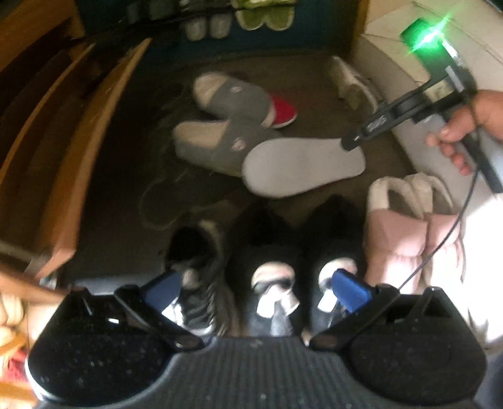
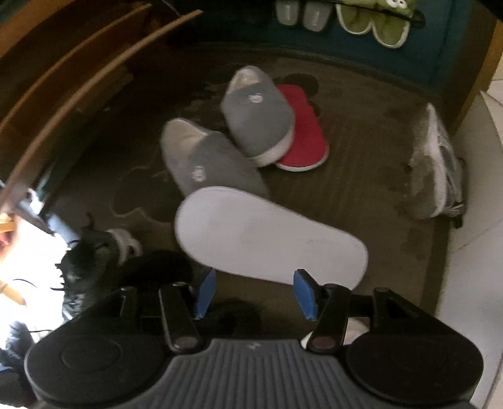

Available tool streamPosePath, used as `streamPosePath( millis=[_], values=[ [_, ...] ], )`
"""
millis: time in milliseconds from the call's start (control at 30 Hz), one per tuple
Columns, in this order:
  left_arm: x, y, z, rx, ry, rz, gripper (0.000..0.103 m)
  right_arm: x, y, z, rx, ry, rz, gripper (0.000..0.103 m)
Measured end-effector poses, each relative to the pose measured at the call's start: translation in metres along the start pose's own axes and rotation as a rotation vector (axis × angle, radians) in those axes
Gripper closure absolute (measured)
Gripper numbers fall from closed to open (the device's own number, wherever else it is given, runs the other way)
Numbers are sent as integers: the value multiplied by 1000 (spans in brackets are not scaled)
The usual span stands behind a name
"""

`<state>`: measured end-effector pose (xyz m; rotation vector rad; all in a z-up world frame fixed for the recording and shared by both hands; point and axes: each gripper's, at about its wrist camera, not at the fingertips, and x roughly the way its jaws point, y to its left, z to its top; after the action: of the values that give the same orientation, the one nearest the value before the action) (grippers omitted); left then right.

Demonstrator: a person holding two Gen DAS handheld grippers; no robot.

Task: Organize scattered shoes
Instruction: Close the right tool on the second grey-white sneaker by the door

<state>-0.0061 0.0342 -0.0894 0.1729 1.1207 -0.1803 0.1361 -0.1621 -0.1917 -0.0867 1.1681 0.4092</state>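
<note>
My left gripper point(image 1: 256, 289) stands open above a pair of black slippers point(image 1: 267, 251) with pale linings; its pads press on nothing. A black and grey sneaker point(image 1: 195, 267) lies to their left and pink slippers point(image 1: 415, 239) to their right. My right gripper point(image 2: 254, 292) is open just short of a slipper turned white sole up point(image 2: 267, 232), whose near edge lies beyond the blue pads. In the left wrist view a hand holds that right gripper point(image 1: 352, 143) over one end of the white sole point(image 1: 301, 166). Two grey slippers point(image 2: 213, 163) and a red slipper point(image 2: 301, 138) lie farther back.
All the shoes lie on a dark brown mat point(image 2: 361, 188). A wooden shelf unit point(image 2: 78, 78) runs along the left. A rack at the back holds green slippers point(image 2: 371, 25) and grey shoes point(image 2: 301, 14). A white sneaker point(image 2: 440, 170) lies at the mat's right edge, beside pale tiles point(image 2: 471, 267).
</note>
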Motion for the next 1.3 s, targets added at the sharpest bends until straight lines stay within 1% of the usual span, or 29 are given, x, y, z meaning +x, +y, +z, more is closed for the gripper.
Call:
streamPosePath(
  millis=[100, 200, 333, 467, 600, 667, 733, 867, 900, 967, 1033, 1133, 1200, 1233, 1267, 1300],
  values=[
    [4, -10, 25, 15, -26, -35, 0, 9, -19, 2, 55, -15, -3, 44],
    [8, -18, 46, 47, -58, -57, 0, 17, -40, 4, 119, -44, 0, 44],
    [14, -25, 62, 76, -88, -77, 0, 22, -74, 8, 224, -107, -9, 44],
    [31, -29, 71, 85, -69, -95, 0, 32, -119, 13, 341, -162, -74, 44],
    [55, -33, 79, 121, -53, -102, 0, 45, -150, 23, 385, -178, -136, 43],
    [65, -34, 80, 133, -40, -112, 0, 51, -167, 30, 417, -213, -147, 43],
    [76, -36, 80, 135, -17, -123, 0, 57, -175, 35, 416, -225, -164, 43],
    [93, -38, 82, 142, 5, -140, 0, 79, -194, 53, 398, -245, -236, 43],
    [99, -38, 83, 148, 9, -137, 0, 80, -195, 54, 401, -251, -243, 43],
    [105, -39, 83, 158, 13, -127, 0, 86, -203, 57, 436, -283, -226, 43],
    [109, -38, 83, 156, 23, -130, 0, 93, -206, 60, 442, -271, -224, 46],
    [115, -36, 83, 149, 34, -138, 0, 98, -205, 60, 426, -280, -246, 47],
    [118, -37, 83, 148, 35, -137, 0, 100, -205, 59, 420, -285, -266, 60],
    [118, -38, 85, 149, 33, -133, 0, 99, -205, 58, 422, -286, -278, 63],
    [118, -39, 85, 149, 32, -131, 0, 99, -205, 58, 425, -287, -291, 72],
    [118, -39, 85, 148, 34, -133, 0, 98, -204, 57, 425, -286, -300, 80]
  ],
)
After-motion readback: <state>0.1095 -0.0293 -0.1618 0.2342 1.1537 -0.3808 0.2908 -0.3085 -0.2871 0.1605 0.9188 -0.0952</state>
